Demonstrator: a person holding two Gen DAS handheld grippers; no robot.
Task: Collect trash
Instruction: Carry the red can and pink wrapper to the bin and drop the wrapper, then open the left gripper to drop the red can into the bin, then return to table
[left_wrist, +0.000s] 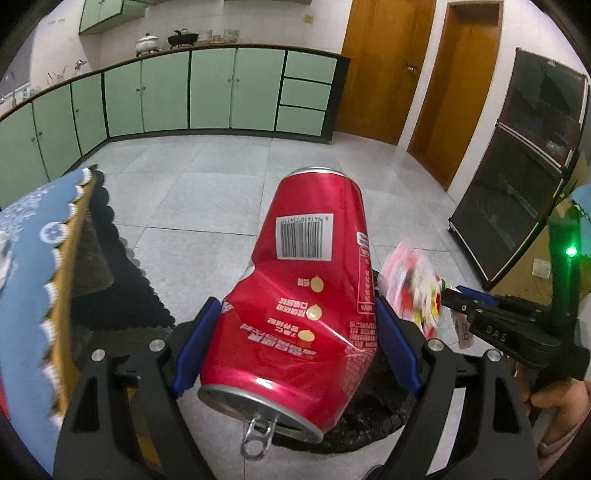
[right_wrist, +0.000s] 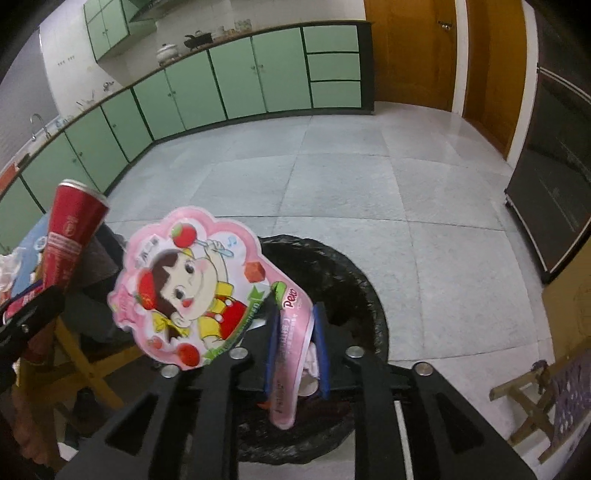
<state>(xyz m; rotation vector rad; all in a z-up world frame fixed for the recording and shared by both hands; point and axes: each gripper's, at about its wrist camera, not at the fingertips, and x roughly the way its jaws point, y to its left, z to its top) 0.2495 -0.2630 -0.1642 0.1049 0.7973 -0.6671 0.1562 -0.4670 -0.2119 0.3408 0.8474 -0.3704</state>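
Observation:
My left gripper (left_wrist: 299, 314) is shut on a dented red drink can (left_wrist: 306, 295), its blue pads pressed on both sides, held above the black-lined trash bin (left_wrist: 373, 417). The can also shows at the left of the right wrist view (right_wrist: 70, 236). My right gripper (right_wrist: 297, 314) is shut on a pink candy wrapper with a cartoon girl (right_wrist: 192, 288), held over the open bin (right_wrist: 354, 288). In the left wrist view the wrapper (left_wrist: 413, 280) is blurred, with the right gripper (left_wrist: 454, 299) at the right.
A table with a blue scalloped cloth (left_wrist: 33, 266) stands at the left. Green kitchen cabinets (left_wrist: 207, 92) line the far wall, wooden doors (left_wrist: 384, 66) behind, a dark glass cabinet (left_wrist: 517, 177) at the right. A small wooden stool (right_wrist: 524, 395) stands at the right on the grey tiled floor (right_wrist: 351, 184).

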